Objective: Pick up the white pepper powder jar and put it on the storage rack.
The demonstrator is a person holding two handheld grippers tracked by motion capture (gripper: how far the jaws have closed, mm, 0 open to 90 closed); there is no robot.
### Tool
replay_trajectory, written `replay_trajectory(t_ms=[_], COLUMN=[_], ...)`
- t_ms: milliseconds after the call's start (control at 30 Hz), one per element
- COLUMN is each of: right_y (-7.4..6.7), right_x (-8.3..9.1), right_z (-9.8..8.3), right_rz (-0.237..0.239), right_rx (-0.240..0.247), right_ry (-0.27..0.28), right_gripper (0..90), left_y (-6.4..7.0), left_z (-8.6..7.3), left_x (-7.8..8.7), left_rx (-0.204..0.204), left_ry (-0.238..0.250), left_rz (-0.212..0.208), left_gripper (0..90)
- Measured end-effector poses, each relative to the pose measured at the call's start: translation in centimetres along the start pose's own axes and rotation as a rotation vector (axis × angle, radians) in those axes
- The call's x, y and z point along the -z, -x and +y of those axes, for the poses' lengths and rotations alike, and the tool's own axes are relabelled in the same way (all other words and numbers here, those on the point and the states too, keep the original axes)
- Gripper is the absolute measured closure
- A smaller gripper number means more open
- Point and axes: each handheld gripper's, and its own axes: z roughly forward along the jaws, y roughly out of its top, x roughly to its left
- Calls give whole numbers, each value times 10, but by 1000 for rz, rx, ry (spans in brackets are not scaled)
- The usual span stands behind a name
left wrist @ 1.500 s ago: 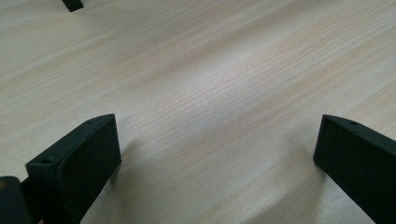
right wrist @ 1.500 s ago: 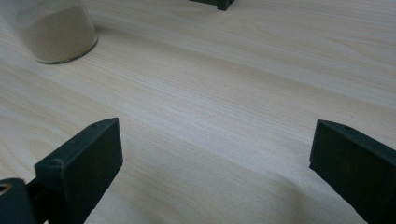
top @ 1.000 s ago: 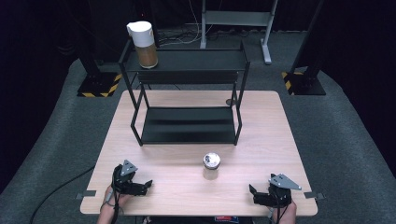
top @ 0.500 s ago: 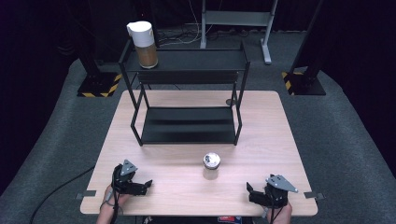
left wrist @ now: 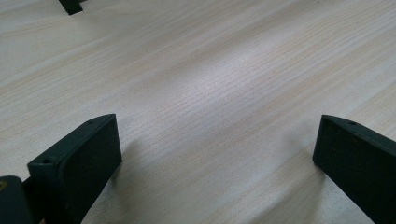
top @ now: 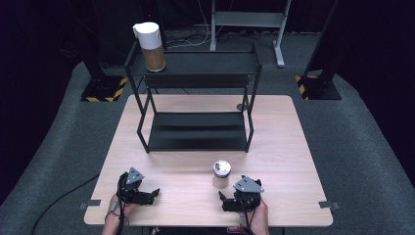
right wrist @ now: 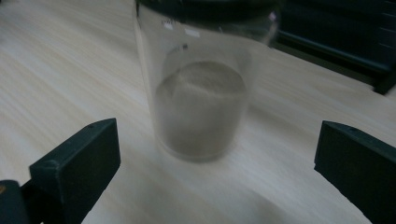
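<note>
Small clear glass jar w/ shiny metal lid (top: 221, 169), part-filled w/ pale grey-brown powder, stands upright on the light wood bench (top: 293, 147), near its front edge, just in front of the black two-tier metal shelf rack (top: 198, 132). Right hand-held gripper (top: 226, 201) sits just below the jar, jaws spread wide, holding nothing; in the right gripper view the jar (right wrist: 201, 93) is between and ahead of the jaws, not touching. Left hand-held gripper (top: 152, 193) rests at front left, well apart from jar, jaws wide open, empty. White-lidded canister w/ brown contents (top: 151, 46) on rack's top shelf, left end.
</note>
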Motion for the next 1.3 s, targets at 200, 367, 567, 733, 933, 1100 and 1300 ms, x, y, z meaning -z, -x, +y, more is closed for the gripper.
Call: replay_trajectory(t_ms=[200, 367, 567, 733, 933, 1100, 1300], right_y=[2, 3, 8, 12, 9, 8, 8], right_x=[-19, -27, -33, -33, -32, -31, -31], right_z=[7, 12, 15, 10, 8, 6, 6], right_rz=[39, 48, 72, 84, 65, 57, 55], right_rx=[-18, -16, -18, -21, -14, -15, -16], right_ry=[32, 29, 30, 63, 79, 89, 89], right_gripper=[0, 0, 0, 143, 292, 304, 306], left_y=[0, 0, 0, 0, 0, 0, 0], left_z=[0, 0, -1, -1, -1, -1, -1], left_x=[0, 0, 0, 1, 1, 1, 1], left_rx=[0, 0, 2, 2, 2, 3, 3], left_ry=[0, -1, 3, 4, 4, 5, 4], left_rz=[-1, 0, 1, 0, 1, 2, 2], left_gripper=[4, 4, 12, 19, 23, 24, 24])
